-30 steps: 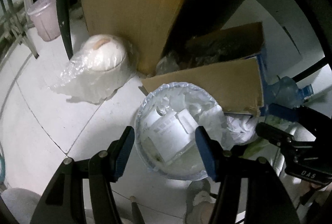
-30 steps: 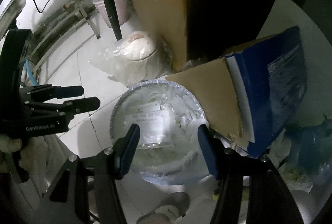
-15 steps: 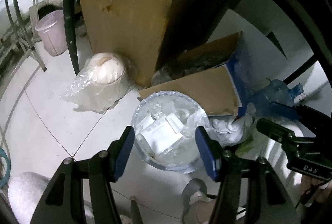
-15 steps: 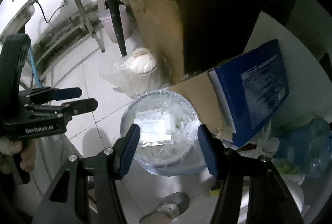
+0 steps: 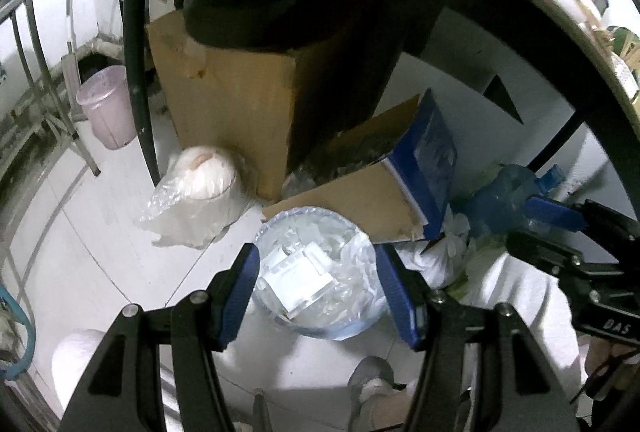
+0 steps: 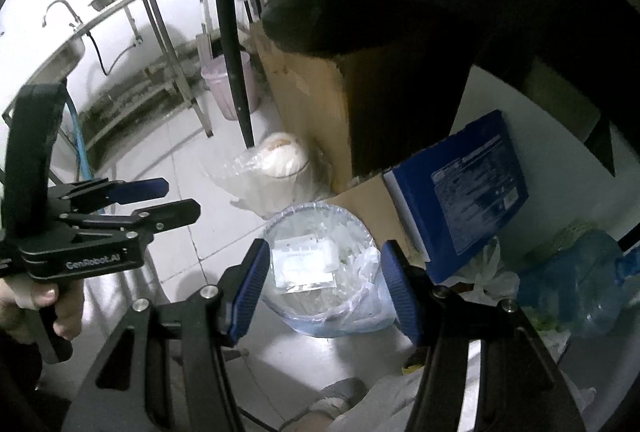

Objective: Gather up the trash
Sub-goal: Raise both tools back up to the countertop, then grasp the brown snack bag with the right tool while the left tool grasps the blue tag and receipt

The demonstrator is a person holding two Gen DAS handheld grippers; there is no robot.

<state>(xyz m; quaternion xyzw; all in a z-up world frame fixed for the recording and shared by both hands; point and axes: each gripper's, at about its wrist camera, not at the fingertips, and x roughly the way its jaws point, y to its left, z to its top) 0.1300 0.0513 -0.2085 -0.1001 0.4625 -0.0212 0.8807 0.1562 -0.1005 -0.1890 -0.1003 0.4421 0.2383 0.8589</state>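
A round trash bin (image 5: 280,312) lined with a clear bag stands on the floor, full of white paper and plastic wrappers; it also shows in the right wrist view (image 6: 352,312). My left gripper (image 5: 318,290) is open and empty, well above the bin. My right gripper (image 6: 324,284) is open and empty, also high above the bin. Each gripper shows in the other's view: the right one (image 5: 560,228) at the right edge, the left one (image 6: 160,201) at the left.
A large cardboard box (image 5: 248,99) stands under the table behind the bin. A blue-sided flattened box (image 6: 460,187) leans beside it. A bagged white pot (image 5: 200,187), a pink bucket (image 5: 106,107), a blue water bottle (image 6: 576,288) and a black table leg (image 5: 136,71) stand around.
Both grippers have risen and pulled back from the bin, which now looks smaller. The table's underside and edge have come into view. Both stay open.
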